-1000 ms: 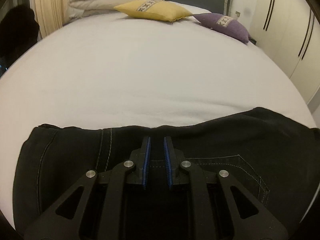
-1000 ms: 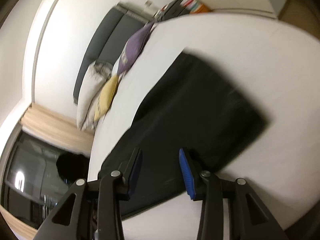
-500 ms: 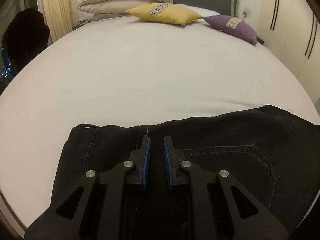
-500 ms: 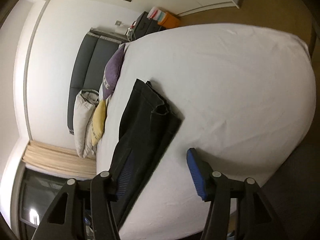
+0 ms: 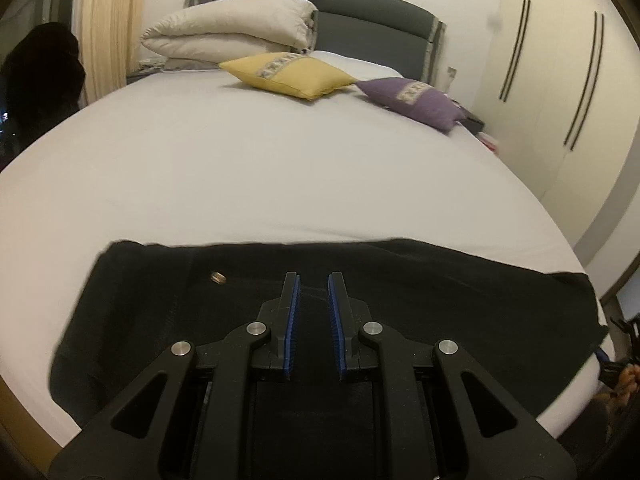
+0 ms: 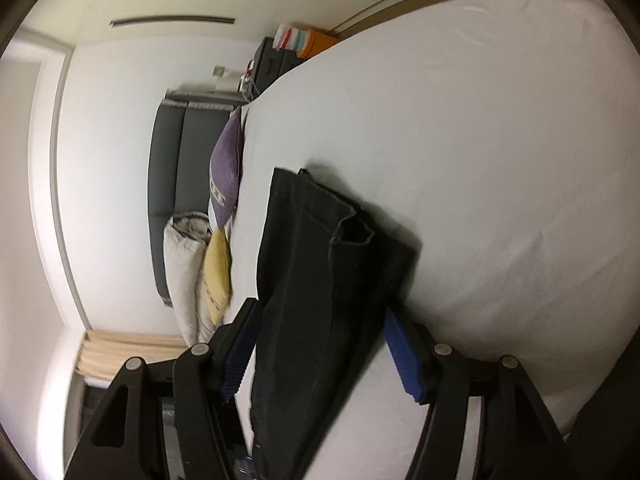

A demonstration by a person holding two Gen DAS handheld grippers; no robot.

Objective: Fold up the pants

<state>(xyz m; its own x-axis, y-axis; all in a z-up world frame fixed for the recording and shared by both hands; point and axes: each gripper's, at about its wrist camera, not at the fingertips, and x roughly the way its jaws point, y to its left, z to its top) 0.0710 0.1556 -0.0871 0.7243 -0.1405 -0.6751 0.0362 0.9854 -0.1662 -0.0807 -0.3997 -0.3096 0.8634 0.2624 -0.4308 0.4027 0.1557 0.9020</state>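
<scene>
The left claw (image 5: 314,312) hovers low over the black pants (image 5: 440,300), its blue pads set narrowly apart with nothing between them. The right claw (image 6: 320,356) is spread wide, straddling one end of the pants (image 6: 320,280) without pinching it. The pants lie folded along the near edge of the white bed (image 5: 280,168). Farther up lie a yellow cushion (image 5: 288,74), a purple cushion (image 5: 412,98) and a folded duvet (image 5: 228,34) against the grey headboard (image 5: 372,24). White wardrobe doors (image 5: 560,80) stand beside the bed.
</scene>
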